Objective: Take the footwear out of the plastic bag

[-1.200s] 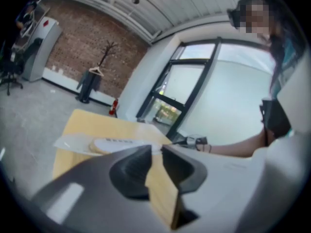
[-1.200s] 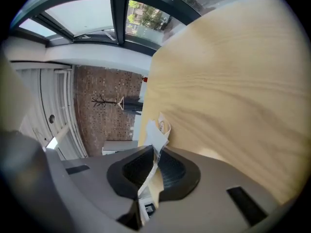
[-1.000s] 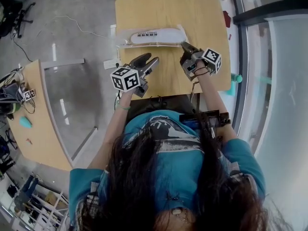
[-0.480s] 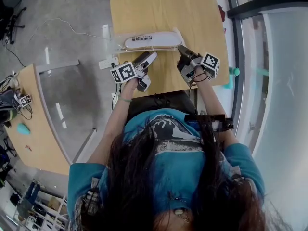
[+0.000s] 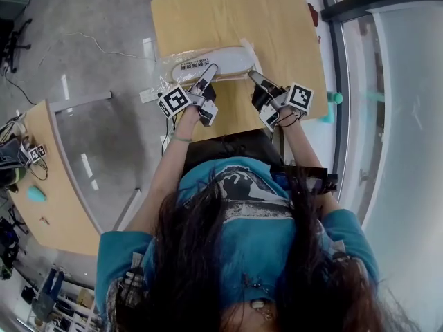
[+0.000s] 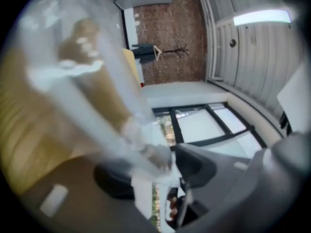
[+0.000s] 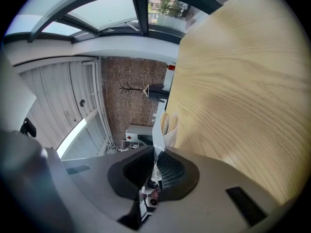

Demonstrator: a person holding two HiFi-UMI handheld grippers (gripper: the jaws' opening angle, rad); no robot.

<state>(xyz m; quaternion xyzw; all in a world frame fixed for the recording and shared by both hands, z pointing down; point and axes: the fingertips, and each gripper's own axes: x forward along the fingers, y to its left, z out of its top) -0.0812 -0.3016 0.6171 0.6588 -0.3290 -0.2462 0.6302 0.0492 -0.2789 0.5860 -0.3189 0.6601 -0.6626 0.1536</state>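
Table (image 5: 228, 12): light wood, rectangular, standing on a grey floor (image 5: 104, 12).
Second desk (image 5: 62, 199): same wood with a curved edge, well apart to the left; a small teal object (image 5: 34, 194) lies on it.
Cable (image 5: 97, 40): thin and pale, trailing over the floor left of the table.
Glass wall (image 5: 401, 116): runs along the table's right side in a dark frame.
Teal item (image 5: 336, 97): just beyond the table's right edge.
Brick wall (image 7: 121, 106): far end of the room; a coat stand (image 7: 134, 89) stands before it.
Ceiling light (image 6: 262, 17): long bright strip.
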